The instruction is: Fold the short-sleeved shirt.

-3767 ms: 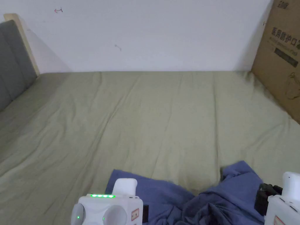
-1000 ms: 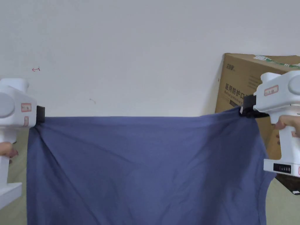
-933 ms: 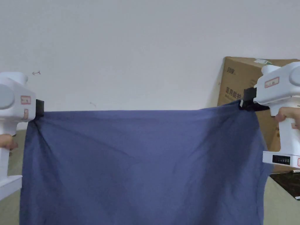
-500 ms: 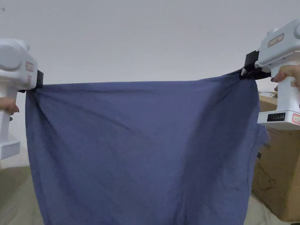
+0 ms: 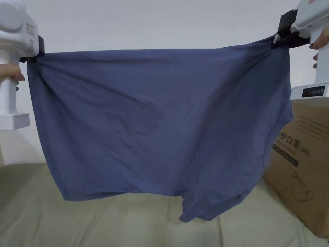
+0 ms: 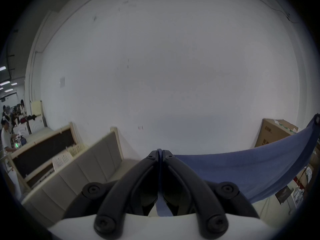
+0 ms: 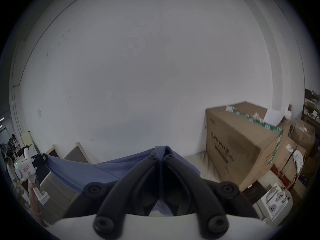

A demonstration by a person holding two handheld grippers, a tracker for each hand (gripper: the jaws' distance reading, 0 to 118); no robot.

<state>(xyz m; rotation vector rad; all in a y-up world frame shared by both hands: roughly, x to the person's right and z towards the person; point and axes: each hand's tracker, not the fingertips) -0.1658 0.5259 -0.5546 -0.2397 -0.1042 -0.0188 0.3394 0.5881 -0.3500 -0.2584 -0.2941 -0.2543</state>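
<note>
A blue short-sleeved shirt (image 5: 154,122) hangs spread in the air above the bed, its top edge stretched level between both grippers. My left gripper (image 5: 32,58) is shut on its upper left corner, with blue cloth pinched between the black jaws in the left gripper view (image 6: 160,154). My right gripper (image 5: 279,40) is shut on the upper right corner, and a tuft of cloth (image 7: 161,149) sticks out past its jaws (image 7: 160,156). The shirt's lower edge hangs free above the sheet, with a fold drooping at the lower right (image 5: 205,205).
An olive-green bed sheet (image 5: 112,222) lies below the shirt. A large cardboard box (image 5: 302,160) stands at the right edge of the bed. A padded headboard (image 6: 90,164) rises at the left. The white wall (image 5: 160,22) is behind. People work at tables far left (image 6: 7,136).
Both grippers have lifted the shirt from a crumpled heap on the bed into the air and kept raising it; its lower edge now hangs free of the sheet. The head camera tilted too.
</note>
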